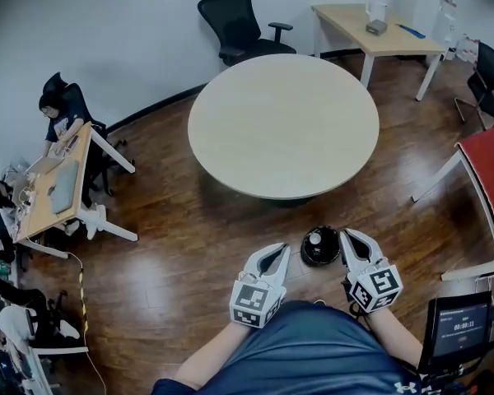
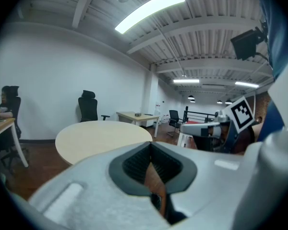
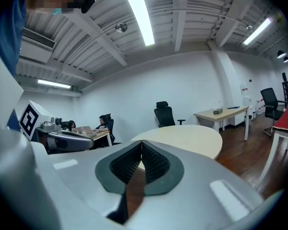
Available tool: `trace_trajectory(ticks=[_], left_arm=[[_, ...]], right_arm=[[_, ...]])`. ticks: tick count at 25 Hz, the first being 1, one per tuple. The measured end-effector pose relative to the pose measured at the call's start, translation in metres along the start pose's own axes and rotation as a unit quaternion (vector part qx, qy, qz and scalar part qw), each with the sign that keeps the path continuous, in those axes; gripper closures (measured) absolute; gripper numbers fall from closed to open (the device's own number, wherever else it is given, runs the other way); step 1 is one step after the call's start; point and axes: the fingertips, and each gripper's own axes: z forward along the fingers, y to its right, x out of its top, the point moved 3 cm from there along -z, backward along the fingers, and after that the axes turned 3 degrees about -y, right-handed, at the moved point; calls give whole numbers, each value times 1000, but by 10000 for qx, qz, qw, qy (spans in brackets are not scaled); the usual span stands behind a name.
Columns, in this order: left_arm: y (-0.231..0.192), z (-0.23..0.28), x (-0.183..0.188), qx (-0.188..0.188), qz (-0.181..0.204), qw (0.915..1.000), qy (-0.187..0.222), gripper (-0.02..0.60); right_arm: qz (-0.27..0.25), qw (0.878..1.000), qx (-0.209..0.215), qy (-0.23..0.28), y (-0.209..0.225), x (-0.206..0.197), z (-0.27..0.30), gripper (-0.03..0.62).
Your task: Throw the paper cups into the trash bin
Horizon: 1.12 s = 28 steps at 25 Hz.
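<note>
Left gripper (image 1: 281,253) and right gripper (image 1: 347,239) are both fully closed, pad against pad, and nothing is between the jaws. You hold them low in front of your body, one on each side of the trash bin (image 1: 329,256). It is black and stands on the floor (image 1: 189,253), just before the round worktop (image 1: 284,126).

I see no paper cup on the round worktop. One small pale thing (image 1: 314,239) lies inside the bin. I think it is a paper cup, but it is too small to be sure.

If you must take another cup, I expect it to be very light, with a thin wall that folds easily. I advise you to take it at the rolled rim, which should be the stiffest part. Put one jaw inside and one outside, and close gently so that it is not crushed. An empty cup may also tip over when a jaw touches it.
</note>
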Motion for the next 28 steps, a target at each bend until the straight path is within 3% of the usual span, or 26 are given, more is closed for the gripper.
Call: trace_trajectory(ticks=[14,28], left_arm=[[18,4,1,-334,-135,9990,-277,577],[16,-2,-3,-345,-151,9989,-292,577]], right_arm=[[-107,9996,-15,-247,-10,-9,-9,583],[-297,9990,65,-333,-23,-13,-7,583]])
